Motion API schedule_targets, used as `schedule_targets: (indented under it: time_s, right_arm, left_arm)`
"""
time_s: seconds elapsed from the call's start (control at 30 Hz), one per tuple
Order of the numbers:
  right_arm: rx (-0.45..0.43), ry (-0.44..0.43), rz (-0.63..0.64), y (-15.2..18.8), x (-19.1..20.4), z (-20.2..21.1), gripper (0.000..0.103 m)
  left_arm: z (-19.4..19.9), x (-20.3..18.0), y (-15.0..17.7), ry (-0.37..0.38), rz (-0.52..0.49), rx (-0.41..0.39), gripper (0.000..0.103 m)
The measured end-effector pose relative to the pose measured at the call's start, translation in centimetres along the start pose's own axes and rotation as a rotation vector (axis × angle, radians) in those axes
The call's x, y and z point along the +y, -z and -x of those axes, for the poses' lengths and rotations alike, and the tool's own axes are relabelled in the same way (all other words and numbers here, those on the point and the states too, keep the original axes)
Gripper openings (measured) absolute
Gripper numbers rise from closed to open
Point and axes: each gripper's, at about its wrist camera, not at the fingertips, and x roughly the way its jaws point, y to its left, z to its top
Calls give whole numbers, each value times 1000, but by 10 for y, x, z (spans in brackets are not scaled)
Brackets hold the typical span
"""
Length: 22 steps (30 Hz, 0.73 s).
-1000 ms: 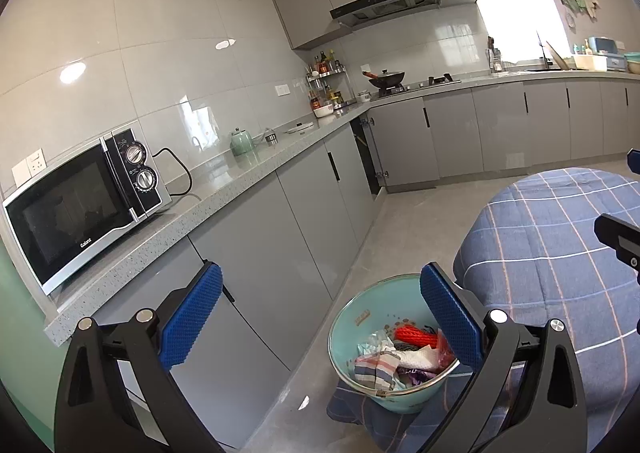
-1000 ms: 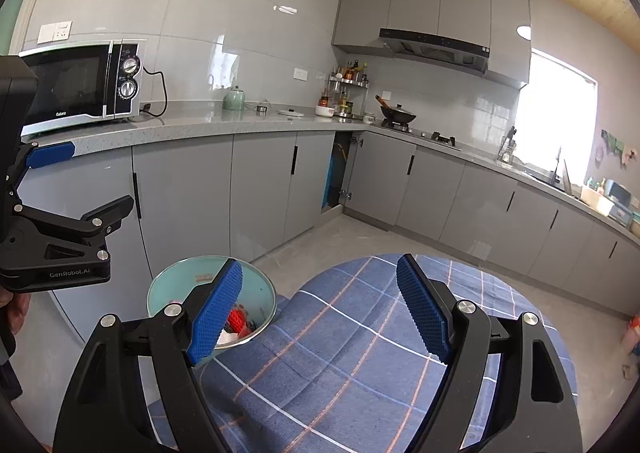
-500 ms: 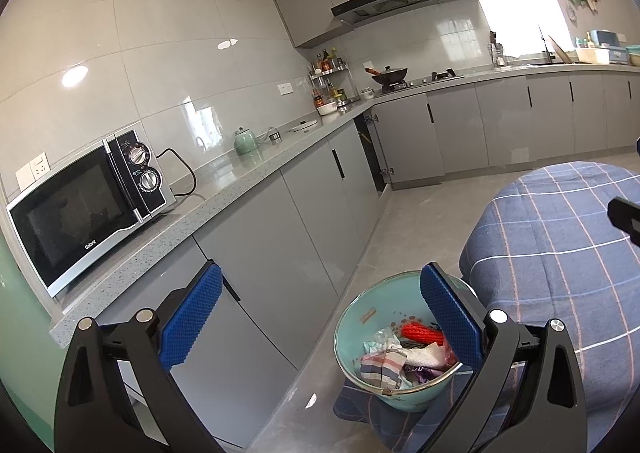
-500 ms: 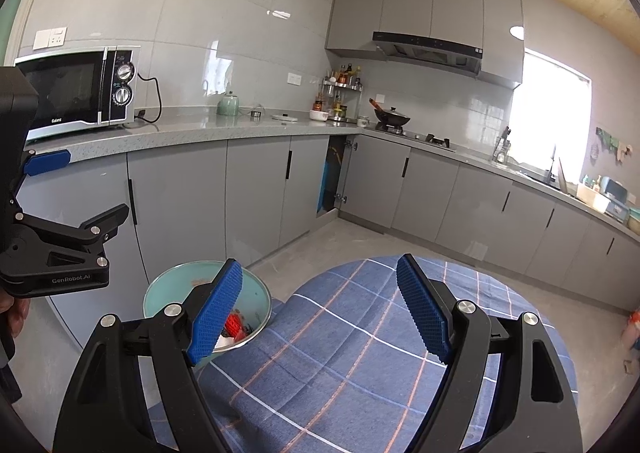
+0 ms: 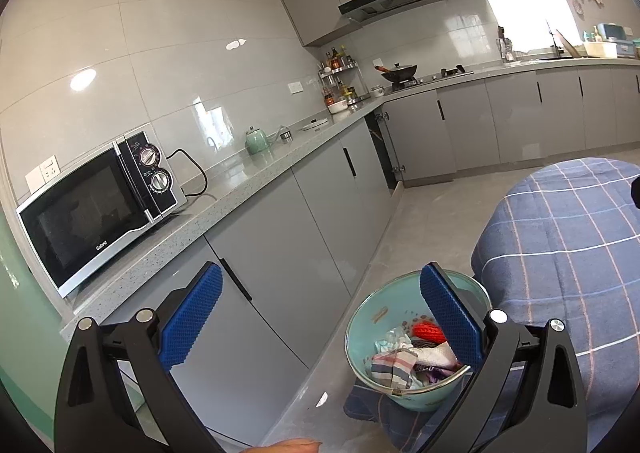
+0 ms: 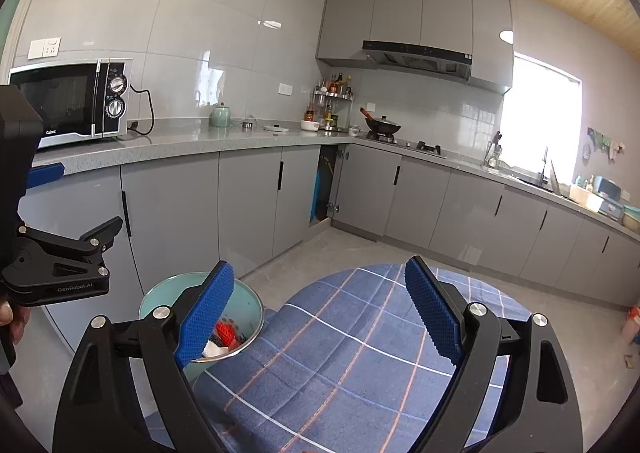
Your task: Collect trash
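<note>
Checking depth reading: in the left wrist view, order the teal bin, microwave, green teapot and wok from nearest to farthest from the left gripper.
From the left gripper:
1. Teal bin, on the floor just below right.
2. Microwave, left counter.
3. Green teapot, farther along the counter.
4. Wok, far stove.

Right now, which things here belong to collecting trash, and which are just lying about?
For the job:
- round teal trash bin
- crumpled wrappers and red netting inside it
- open left gripper
- open right gripper

Just around:
- black-and-silver microwave
- pale green teapot
- black wok
- blue plaid tablecloth
</note>
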Motion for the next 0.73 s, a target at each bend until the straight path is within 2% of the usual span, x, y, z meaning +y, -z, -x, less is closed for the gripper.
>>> schedule_targets:
  time_s: [0.33, 0.73]
  right_arm:
    - [4, -3, -3, 2, -1, -1, 86]
    - [10, -5, -9, 4, -1, -1, 86]
  left_arm:
    - [-3, -1, 2, -20, 0, 9, 97]
    - [-5, -3, 2, 17, -1, 22, 97]
